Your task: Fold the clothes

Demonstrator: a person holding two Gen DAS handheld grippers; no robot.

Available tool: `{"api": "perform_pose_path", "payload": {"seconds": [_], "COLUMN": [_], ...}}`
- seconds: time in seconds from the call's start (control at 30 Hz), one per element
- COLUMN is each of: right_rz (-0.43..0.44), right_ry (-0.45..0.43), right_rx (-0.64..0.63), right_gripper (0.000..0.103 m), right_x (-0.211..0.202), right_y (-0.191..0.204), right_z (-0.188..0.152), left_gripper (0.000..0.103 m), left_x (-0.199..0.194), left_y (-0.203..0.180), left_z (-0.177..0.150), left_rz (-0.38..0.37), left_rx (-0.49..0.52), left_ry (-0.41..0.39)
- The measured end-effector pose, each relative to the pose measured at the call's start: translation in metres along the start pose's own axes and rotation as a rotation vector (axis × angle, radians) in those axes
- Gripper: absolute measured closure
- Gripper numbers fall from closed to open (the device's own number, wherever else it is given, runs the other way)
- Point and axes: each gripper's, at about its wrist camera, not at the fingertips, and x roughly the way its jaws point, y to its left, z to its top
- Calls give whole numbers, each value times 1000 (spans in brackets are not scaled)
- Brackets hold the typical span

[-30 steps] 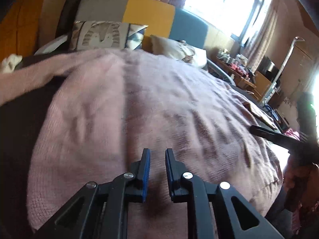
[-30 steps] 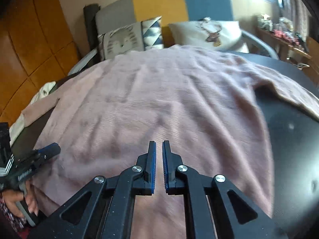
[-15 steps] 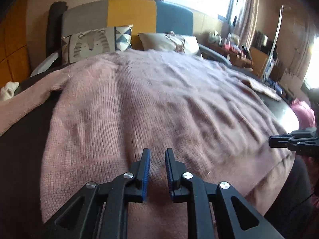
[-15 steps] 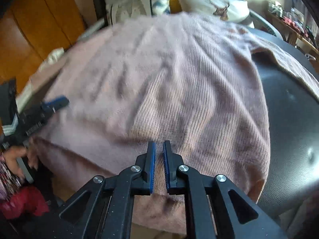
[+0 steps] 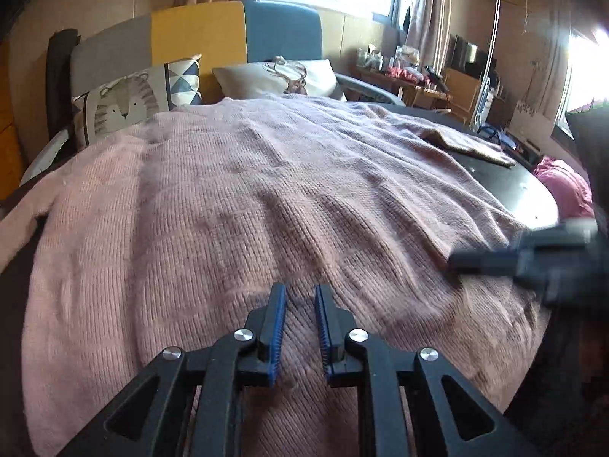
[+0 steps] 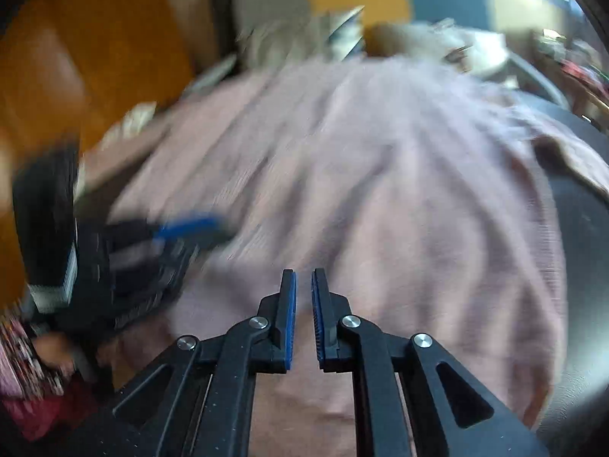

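Pink knitted sweater [image 5: 243,205] lies spread flat, unfolded, on dark tabletop [image 5: 533,190]; left tool [image 5: 300,327] and right tool [image 6: 303,316] narrowly parted, empty.

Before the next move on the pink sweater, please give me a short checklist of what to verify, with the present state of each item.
1. Pink sweater lies spread on the dark table: ok.
2. Left claw has its jaws parted, with only a narrow gap: ok.
3. Right claw jaws parted, nothing between them: ok.
4. Both claws over the near hem: ok.
5. Right view is sharp enough to aim: not ok, it is blurred.
6. Right sleeve lies flat: cannot tell.
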Motion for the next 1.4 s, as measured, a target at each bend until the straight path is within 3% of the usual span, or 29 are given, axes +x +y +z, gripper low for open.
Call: {"api": "perform_pose_path", "payload": {"seconds": [0.07,0.2,0.33,0.43,0.57,0.73,1.07,1.4], "right_rz": [-85,-257,-260,-275,-180,-208,-253,-355], "right_ry": [-62,6,-38,-24,-98,-22,-47,38], "right_rx": [90,176,183,165,237,176,136,121], "right_gripper": [94,94,94,94,93,93,92,87], "right_x": [-10,-1,-10,-8,-14,26,21,76], "right_y": [-31,-80,-98,-93,-100,-110,-120,-163], "right_z": [6,-2,-24,-13,-1,26,47,99], "left_gripper": [87,87,87,88,88,87,88,88], "left_x": [-2,-3,-3,-2,-3,-4,-3,-3], "left_y": [0,3,12,15,12,15,27,32], "left_z": [-4,-7,-9,-9,-11,-13,-15,-18], "left_rz": [-3,-25,-79,-99,-82,-101,-164,-183], "left_rx": [16,4,-48,-68,-54,-67,-130,-147], "left_ry": [-21,-34,-43,-42,-51,-56,-60,-69]}}
